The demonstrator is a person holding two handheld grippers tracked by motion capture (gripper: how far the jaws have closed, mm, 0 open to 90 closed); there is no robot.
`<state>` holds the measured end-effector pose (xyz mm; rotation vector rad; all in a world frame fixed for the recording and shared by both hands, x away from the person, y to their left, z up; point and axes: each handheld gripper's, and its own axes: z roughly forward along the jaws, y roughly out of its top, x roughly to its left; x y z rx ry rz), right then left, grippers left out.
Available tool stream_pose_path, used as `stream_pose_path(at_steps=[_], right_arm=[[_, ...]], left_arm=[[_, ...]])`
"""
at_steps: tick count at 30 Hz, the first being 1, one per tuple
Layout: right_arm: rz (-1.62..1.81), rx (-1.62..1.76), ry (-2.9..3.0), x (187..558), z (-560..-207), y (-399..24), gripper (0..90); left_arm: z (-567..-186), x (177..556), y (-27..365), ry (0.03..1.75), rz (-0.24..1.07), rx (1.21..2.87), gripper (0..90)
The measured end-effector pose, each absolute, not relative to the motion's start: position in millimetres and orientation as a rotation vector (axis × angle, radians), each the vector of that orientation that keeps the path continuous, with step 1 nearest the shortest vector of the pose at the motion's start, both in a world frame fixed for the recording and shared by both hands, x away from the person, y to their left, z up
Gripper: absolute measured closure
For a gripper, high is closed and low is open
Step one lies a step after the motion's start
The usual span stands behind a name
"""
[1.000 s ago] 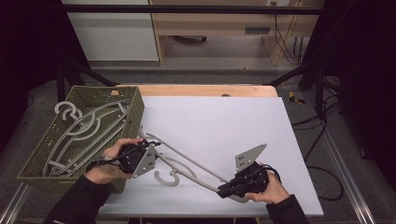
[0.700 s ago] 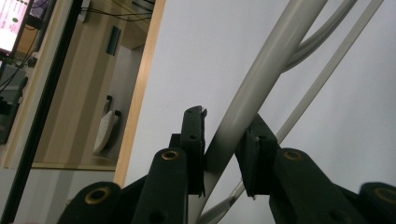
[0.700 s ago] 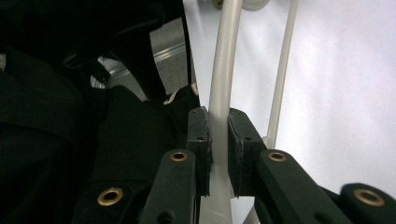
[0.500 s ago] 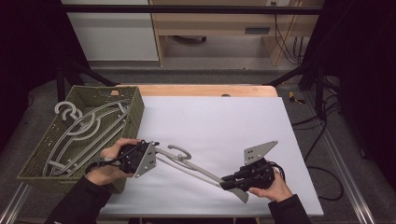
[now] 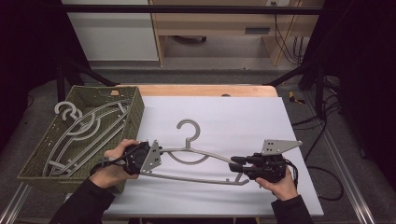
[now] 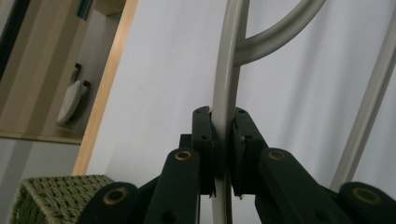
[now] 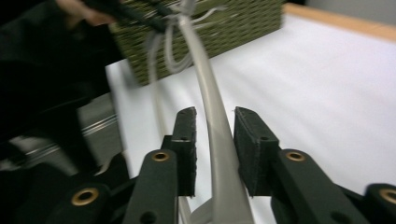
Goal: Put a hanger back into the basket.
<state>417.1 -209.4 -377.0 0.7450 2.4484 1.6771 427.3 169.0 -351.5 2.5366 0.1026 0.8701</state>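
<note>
Now the grey hanger (image 5: 196, 158) lies flat on the white table (image 5: 233, 112), hook pointing away from the person, just beside the woven basket (image 5: 133, 100) that holds more hangers (image 5: 88, 128). A second ago it lay slanted, hook toward the near edge; it has since been turned round and squared up. The left gripper (image 6: 223, 135) has just been closing and is clamped on the hanger's left shoulder, pads pressed to the bar. The right gripper (image 7: 215, 149) has just been opening: the right arm of the hanger runs between its 2 jaws, with a gap on each side, though blur makes contact hard to rule out. That probably means the hanger is being handed to the left gripper alone.
</note>
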Motion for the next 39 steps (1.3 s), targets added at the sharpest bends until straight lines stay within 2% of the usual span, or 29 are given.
stream_pose_path(at_steps=[6,11,19,28,39], right_arm=[[1.624,0.808,2.242,416.2,-376.1,-217.2,54.6],[1.625,0.862,2.094,416.0,-375.9,-226.8,37.5],[1.535,0.994,1.985,417.0,-384.7,-237.9,20.3],[1.461,1.101,1.978,415.5,-395.6,-242.5,11.4],[1.42,1.173,1.964,412.8,-404.2,-251.6,8.3]], left_arm=[[-354.1,430.5,163.3,0.279,0.82,2.534,81.8],[-358.8,436.6,162.0,0.472,0.783,2.494,81.8],[-356.0,447.1,169.0,0.712,0.735,2.394,81.8],[-320.2,444.1,180.7,0.812,0.762,2.283,81.8],[-270.5,438.1,212.0,0.849,0.838,2.193,81.8]])
